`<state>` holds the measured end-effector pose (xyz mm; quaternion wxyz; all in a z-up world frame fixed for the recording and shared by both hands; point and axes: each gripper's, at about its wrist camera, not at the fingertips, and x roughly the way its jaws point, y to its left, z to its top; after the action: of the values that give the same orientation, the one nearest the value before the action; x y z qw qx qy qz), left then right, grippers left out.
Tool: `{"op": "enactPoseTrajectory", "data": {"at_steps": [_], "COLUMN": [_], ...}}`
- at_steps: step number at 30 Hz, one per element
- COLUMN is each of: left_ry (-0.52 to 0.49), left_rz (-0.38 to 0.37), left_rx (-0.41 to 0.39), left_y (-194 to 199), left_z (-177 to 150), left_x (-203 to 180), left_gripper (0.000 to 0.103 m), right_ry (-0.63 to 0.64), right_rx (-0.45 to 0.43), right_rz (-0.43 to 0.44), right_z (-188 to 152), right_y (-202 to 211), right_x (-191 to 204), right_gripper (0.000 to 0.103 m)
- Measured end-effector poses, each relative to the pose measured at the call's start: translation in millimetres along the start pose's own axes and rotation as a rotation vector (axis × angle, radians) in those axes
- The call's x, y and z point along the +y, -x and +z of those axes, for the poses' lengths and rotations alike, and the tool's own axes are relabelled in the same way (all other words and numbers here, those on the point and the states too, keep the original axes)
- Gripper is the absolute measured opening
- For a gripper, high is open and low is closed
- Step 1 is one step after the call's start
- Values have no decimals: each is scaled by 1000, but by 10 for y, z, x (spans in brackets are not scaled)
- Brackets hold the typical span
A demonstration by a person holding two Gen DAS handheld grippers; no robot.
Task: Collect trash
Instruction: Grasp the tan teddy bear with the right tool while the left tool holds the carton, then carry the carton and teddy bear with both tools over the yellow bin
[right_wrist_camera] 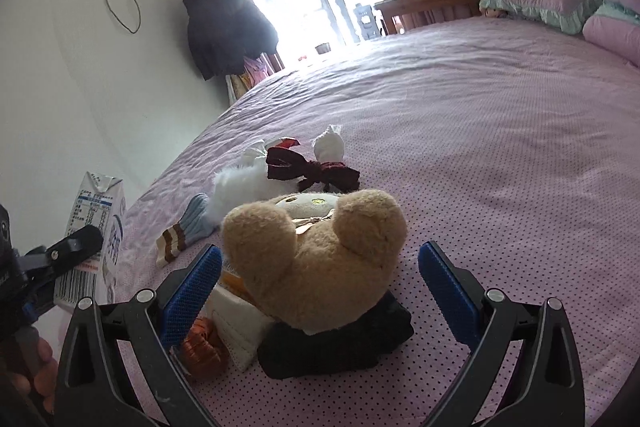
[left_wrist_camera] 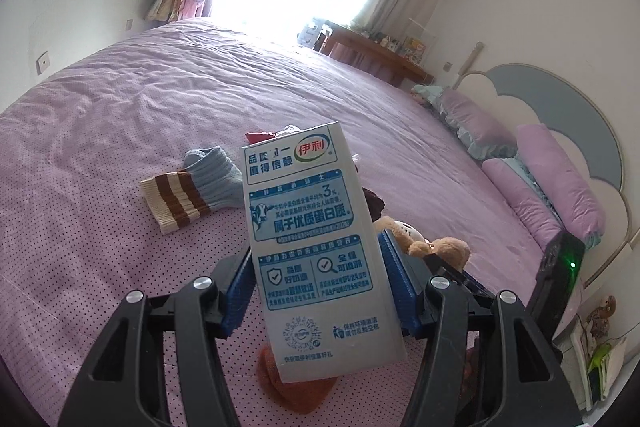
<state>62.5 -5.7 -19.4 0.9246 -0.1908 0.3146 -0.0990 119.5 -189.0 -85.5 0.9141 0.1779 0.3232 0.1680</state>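
My left gripper [left_wrist_camera: 316, 267] is shut on a white and blue milk carton [left_wrist_camera: 312, 239] and holds it upright above the pink bed [left_wrist_camera: 120, 131]. The carton also shows at the left edge of the right wrist view [right_wrist_camera: 96, 227], with the left gripper [right_wrist_camera: 76, 247] clamped on it. My right gripper [right_wrist_camera: 320, 275] is open and empty, its blue pads on either side of a tan plush bear [right_wrist_camera: 316, 255] without touching it. A white tissue pack [right_wrist_camera: 236, 331] and an orange item [right_wrist_camera: 200, 347] lie by its left finger.
A striped blue sock [left_wrist_camera: 196, 187] lies on the bed, also in the right wrist view [right_wrist_camera: 188, 231]. A white plush with a dark red bow [right_wrist_camera: 308, 167], a black cloth [right_wrist_camera: 340, 343], pillows [left_wrist_camera: 556, 179], a headboard [left_wrist_camera: 560, 99] and a wooden desk [left_wrist_camera: 380, 55] are around.
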Motion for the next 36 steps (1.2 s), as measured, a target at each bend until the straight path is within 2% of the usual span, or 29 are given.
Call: {"op": "enactPoseTrajectory", "data": {"at_steps": [4,7,9,16,22,29,36], "left_ry": [-9,-27,-42,-67,-95,-157,-224], "left_rz": [-7,-4,-7,-24,-66,-119,-199], "left_rx": [9,23,30,43,51,68,104], "left_y": [-28,-72,-81,-95,-15,62,135], "left_z": [-19,-27,-54,-118,-201,-368,-601], "left_x": [-34,-31,-52,-139,-328,-688,-1105], "left_gripper": [59,59,59,59,59,59,59], "right_ry": [-89,-57,-1,57,40,-21,-15], "right_rx": [44,-1,-19,-65,-152,-213,-290], "right_rz": [45,61,43,31,36,37,-13], "right_z": [49,32,22,-3,5,-2,-129], "right_y": [-183,-164,-130,56,482,960,1654], "right_x": [-82,-44,21,79,39,-142,-266], "right_gripper": [95,93,74,66,63,62,62]}}
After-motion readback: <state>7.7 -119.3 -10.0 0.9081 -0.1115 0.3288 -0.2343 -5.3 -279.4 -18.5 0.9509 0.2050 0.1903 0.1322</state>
